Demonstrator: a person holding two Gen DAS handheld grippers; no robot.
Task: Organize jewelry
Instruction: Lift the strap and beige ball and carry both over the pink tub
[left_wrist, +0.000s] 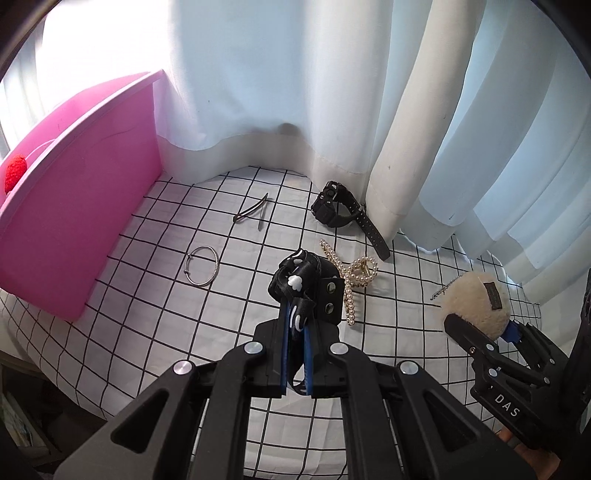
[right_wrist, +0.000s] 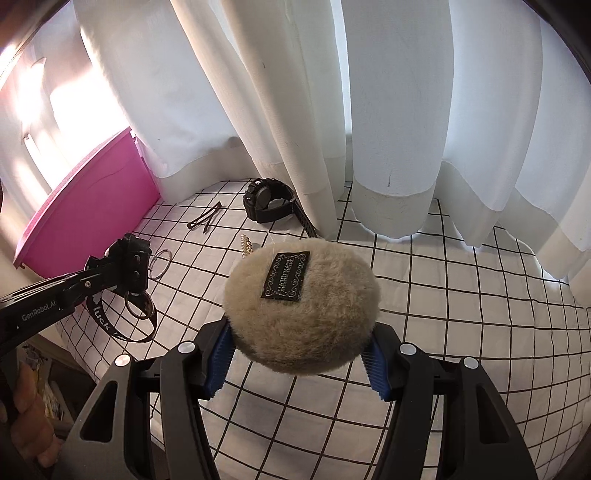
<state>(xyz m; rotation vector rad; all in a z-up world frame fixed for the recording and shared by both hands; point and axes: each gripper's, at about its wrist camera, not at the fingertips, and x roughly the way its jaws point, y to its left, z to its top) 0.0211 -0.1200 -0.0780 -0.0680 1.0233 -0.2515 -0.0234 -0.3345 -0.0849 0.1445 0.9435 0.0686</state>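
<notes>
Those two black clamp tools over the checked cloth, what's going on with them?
A person is tidying jewelry with a handheld gripper in each hand. The left gripper is shut on a black ribbon strap with white print. The right gripper clamps a round, fluffy beige pom-pom with a black label. A silver bangle, pearl hair claw, black digital watch and thin dark hair clip lie on the white grid-patterned cloth, beside a pink plastic bin.

White curtains (left_wrist: 332, 92) hanging onto a black-gridded white cloth (left_wrist: 155, 332), its edge bunched at the folds.
</notes>
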